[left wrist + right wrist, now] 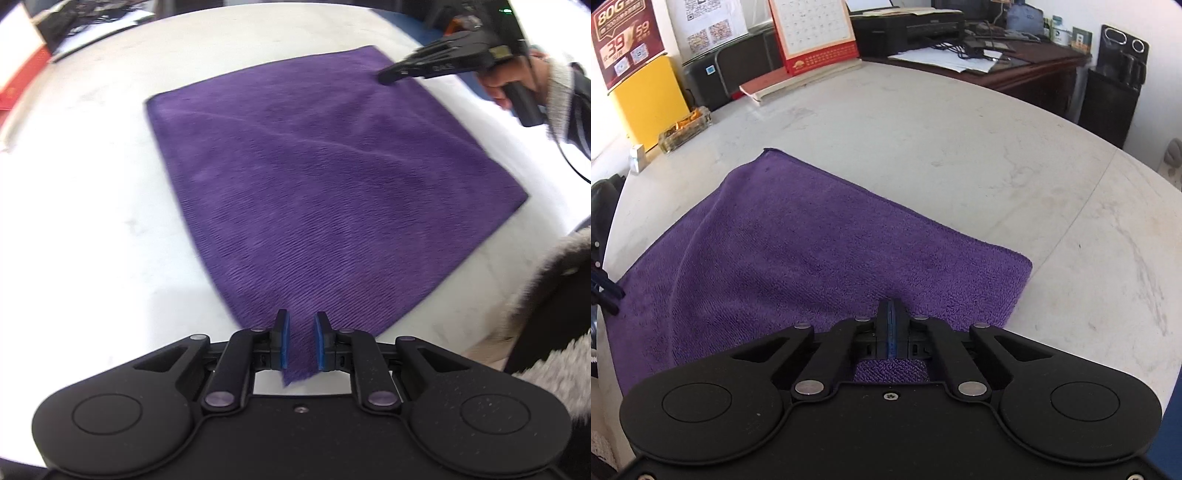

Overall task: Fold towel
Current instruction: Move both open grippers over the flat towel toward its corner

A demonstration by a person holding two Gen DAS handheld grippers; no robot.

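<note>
The left gripper (301, 339) sits at the near corner of the purple towel (314, 177), its blue pads (283, 341) a narrow gap apart with a strip of towel corner between them; whether the pads actually press the fabric cannot be told from the left wrist view. The towel lies flat on the white marble-look table (92, 221), spread as a single rectangle with a shallow crease running across its middle. Its far left corner lies toward the table's far side, and its right corner lies near the table edge, close to a fleece-trimmed sleeve (546, 295). At the far right corner of the towel, the right gripper (388, 77) rests its tips on the fabric, held by a hand (517, 81) on the black grip. In the right wrist view, the right gripper (892, 306) has its jaws pressed fully together, pad against pad, with the tips resting on the towel (794, 258) near its right edge; no fabric is visible between the pads. Along the table's far edge, from left to right, stand a yellow box (646, 99), a glass ashtray (685, 129), a desk calendar (812, 33) and a black printer (908, 29).
</note>
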